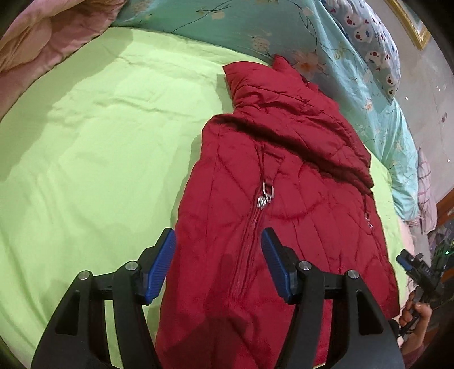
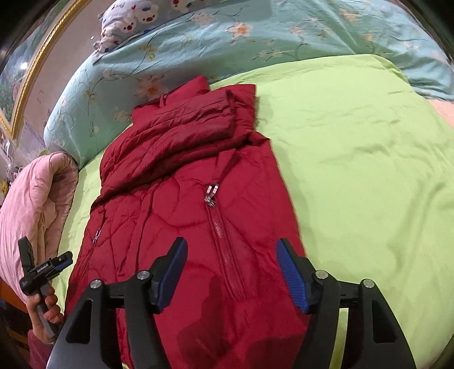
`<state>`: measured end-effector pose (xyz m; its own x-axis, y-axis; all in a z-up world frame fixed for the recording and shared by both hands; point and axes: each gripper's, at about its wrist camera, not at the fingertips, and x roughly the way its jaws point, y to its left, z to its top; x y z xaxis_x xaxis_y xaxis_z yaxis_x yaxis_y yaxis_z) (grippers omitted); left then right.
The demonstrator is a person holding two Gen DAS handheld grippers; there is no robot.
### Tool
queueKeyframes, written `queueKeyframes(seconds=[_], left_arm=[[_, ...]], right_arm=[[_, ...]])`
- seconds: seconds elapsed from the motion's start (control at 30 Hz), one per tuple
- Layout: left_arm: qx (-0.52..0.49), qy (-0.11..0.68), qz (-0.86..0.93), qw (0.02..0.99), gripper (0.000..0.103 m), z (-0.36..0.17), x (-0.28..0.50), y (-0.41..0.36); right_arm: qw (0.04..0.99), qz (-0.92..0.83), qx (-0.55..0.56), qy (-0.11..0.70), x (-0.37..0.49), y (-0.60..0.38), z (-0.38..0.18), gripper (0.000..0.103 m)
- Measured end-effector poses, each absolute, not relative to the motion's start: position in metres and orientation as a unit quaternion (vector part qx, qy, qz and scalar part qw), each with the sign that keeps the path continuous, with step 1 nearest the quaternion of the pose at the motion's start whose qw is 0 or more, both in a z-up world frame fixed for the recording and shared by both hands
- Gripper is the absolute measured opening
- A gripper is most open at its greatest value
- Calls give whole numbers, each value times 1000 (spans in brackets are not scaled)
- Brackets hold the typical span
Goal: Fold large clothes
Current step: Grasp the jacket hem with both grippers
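Observation:
A red quilted jacket lies flat on a lime green bedsheet, zipped, with its sleeves folded across the chest and the collar at the far end. It also shows in the right wrist view. My left gripper is open and empty, hovering above the jacket's hem end beside the zipper. My right gripper is open and empty, hovering above the same hem end over the zipper line. The other hand-held gripper shows at the right edge of the left wrist view and at the left edge of the right wrist view.
A teal floral duvet and a bear-print pillow lie beyond the jacket's collar. A pink quilt lies beside the jacket; it also shows in the left wrist view. A gold picture frame hangs on the wall.

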<state>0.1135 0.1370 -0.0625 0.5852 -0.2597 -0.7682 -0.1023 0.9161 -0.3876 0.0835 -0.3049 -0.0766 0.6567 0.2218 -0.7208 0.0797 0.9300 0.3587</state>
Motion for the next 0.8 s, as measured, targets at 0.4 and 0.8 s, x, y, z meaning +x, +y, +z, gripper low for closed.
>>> queueKeyframes(seconds=[0.4,0.8], left_arm=[[-227,467,-40,854,66,-76,69,139],[-259,493,-56,829,66,-98,40,134]], right_arm=[[881,13,204,426,37,-325,-89,69],[860,14,238,451,6,-328,-110,69]])
